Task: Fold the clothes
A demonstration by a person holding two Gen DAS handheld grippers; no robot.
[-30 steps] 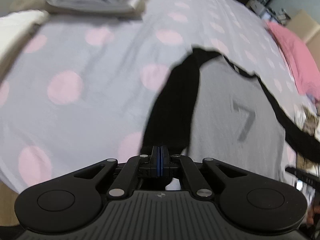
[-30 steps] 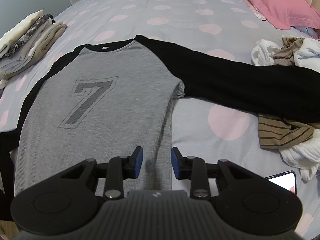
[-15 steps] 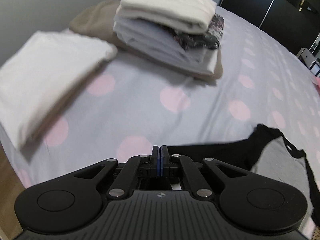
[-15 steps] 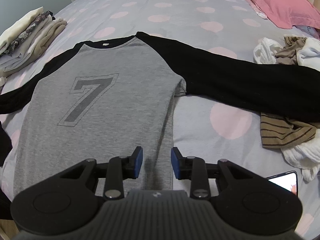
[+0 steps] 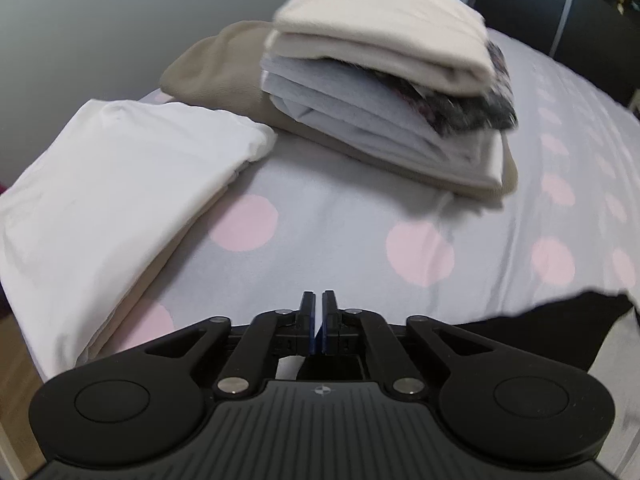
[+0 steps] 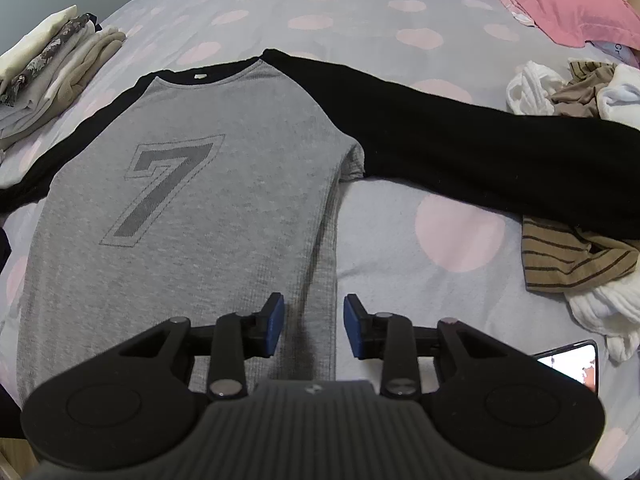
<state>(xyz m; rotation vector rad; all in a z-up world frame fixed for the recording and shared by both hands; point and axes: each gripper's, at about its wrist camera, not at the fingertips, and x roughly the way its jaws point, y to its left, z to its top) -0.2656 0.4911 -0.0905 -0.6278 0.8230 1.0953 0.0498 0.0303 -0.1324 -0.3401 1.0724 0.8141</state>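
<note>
The shirt (image 6: 188,216) lay flat and face up on the bed (image 6: 360,12), both black sleeves spread out, no fold in it. Folded stacks (image 5: 384,92) sat at the bed's corner; a loose heap (image 6: 576,92) waited near the right sleeve. So some clothes were folded, more remained. The left claw (image 5: 317,322) was clenched on the left sleeve's (image 5: 560,316) end; the right claw (image 6: 314,330) hung released over the hem.
</note>
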